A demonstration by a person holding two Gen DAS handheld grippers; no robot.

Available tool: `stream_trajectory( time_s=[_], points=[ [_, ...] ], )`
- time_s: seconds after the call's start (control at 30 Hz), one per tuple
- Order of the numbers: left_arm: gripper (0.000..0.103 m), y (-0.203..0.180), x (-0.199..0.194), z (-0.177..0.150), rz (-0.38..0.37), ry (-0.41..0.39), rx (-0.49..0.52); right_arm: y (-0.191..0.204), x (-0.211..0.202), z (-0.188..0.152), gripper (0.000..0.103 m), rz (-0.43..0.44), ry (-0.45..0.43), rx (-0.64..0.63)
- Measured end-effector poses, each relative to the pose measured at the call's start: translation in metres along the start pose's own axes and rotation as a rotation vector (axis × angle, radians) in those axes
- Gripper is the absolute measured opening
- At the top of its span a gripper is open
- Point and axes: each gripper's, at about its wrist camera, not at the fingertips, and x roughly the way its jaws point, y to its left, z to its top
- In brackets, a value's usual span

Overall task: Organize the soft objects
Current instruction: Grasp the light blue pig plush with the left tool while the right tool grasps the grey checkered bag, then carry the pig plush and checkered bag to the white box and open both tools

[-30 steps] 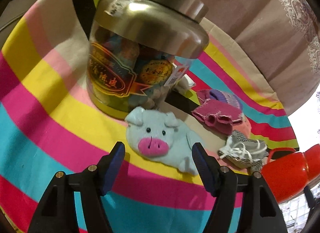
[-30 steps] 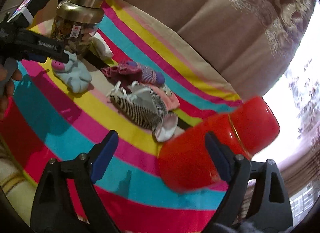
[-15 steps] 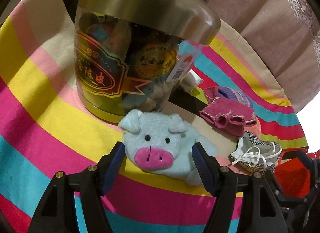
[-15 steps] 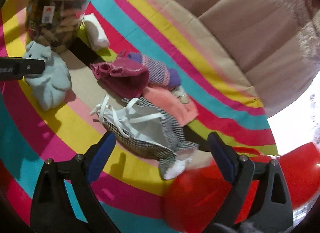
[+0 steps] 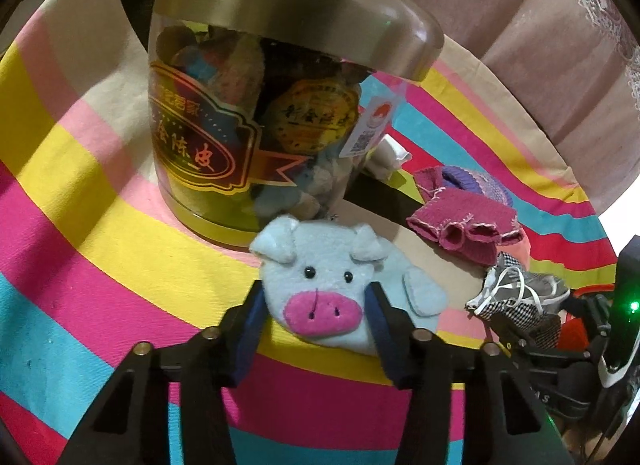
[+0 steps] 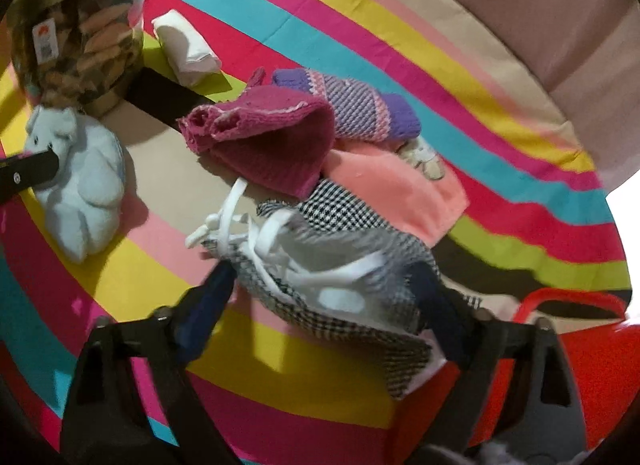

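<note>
Striped cloth [image 5: 100, 233] in bright colours covers the surface, with a lidded jar [image 5: 256, 113] standing on it. Just in front of the jar, the left gripper [image 5: 316, 305] has just been closing and pinches a blue pig toy [image 5: 320, 277] by the head. Nearby, the right gripper [image 6: 324, 285] has just been narrowing around a checked pouch [image 6: 340, 261] beside a pile of knitted pieces [image 6: 280, 137], its pads at the pouch's sides.

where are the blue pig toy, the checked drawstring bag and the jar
blue pig toy [image 5: 320, 277], left wrist view, on its face
checked drawstring bag [image 6: 344, 265], right wrist view, on its pale lining
jar [image 5: 224, 137], left wrist view, on its front label
</note>
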Motion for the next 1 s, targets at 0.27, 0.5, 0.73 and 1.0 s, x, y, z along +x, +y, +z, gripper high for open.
stream_trajectory(
  time_s=[0.27, 0.5, 0.73, 1.0],
  points=[
    [0.032, 0.004, -0.009, -0.001, -0.023, -0.019, 0.001, 0.010, -0.004, -0.011, 0.021, 0.147, 0.021, 0.044],
    [0.030, 0.011, -0.023, -0.005, -0.069, -0.028, -0.027, 0.003, -0.035, -0.026, 0.015, 0.199, -0.014, 0.141],
    [0.027, 0.011, -0.048, -0.012, -0.116, -0.055, -0.027, 0.006, -0.069, -0.036, 0.015, 0.229, -0.064, 0.168],
    [0.024, 0.004, -0.077, -0.020, -0.154, -0.082, -0.014, 0.005, -0.098, -0.054, 0.014, 0.249, -0.097, 0.205]
  ],
)
